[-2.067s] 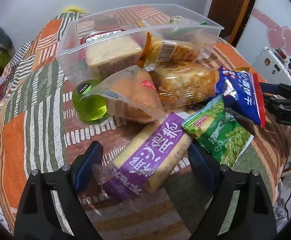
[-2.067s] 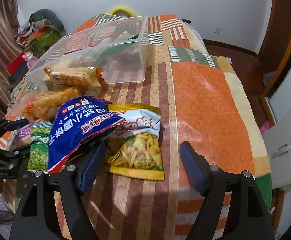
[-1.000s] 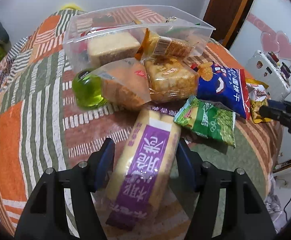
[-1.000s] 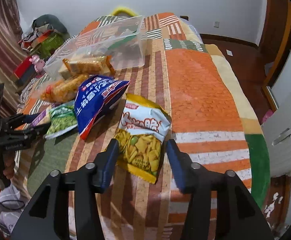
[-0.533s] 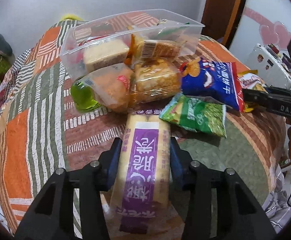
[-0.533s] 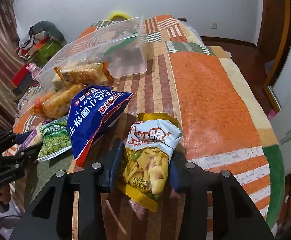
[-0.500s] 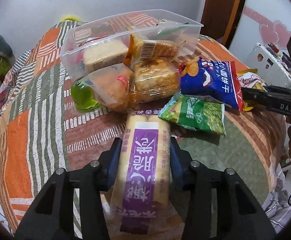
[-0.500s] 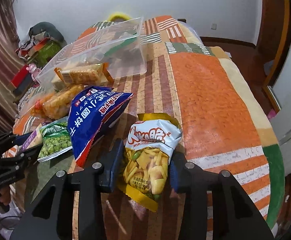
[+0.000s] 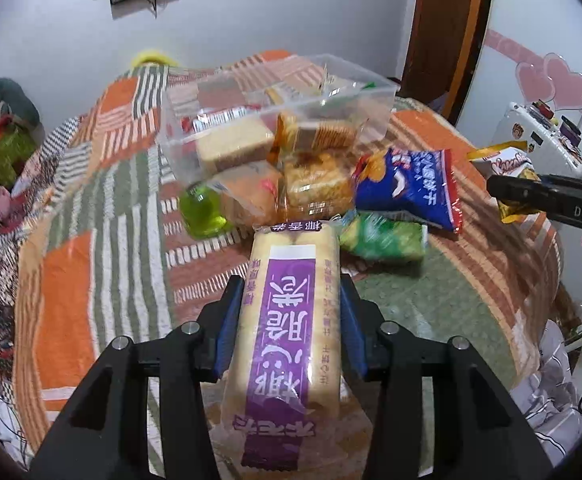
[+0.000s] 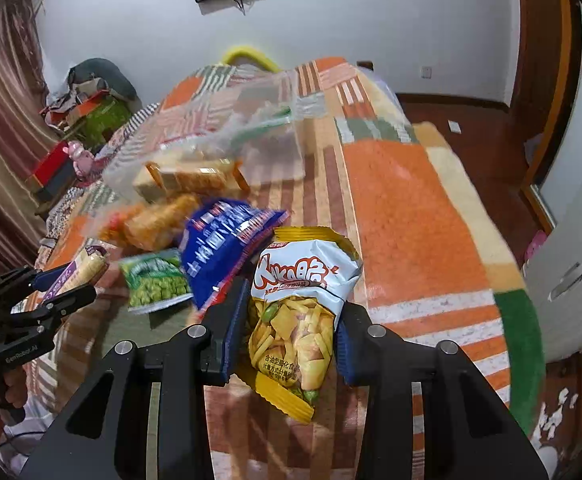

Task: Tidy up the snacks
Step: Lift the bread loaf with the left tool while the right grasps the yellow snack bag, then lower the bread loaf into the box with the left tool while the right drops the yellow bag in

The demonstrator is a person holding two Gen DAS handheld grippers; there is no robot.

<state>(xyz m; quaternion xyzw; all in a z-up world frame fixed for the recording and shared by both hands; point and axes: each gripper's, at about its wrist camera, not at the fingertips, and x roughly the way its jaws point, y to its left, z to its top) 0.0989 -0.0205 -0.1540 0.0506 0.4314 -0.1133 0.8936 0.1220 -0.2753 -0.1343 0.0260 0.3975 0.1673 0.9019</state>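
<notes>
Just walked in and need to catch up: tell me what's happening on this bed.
A person is sorting snacks, with tongs in each hand. The left tongs are shut on a long purple-labelled pack of pale biscuits. The right tongs are shut on a yellow-and-white bag of mixed crisps. A clear plastic bin on the patchwork bedspread already holds a few packets. A blue crisp bag and a green pea bag lie outside it.
</notes>
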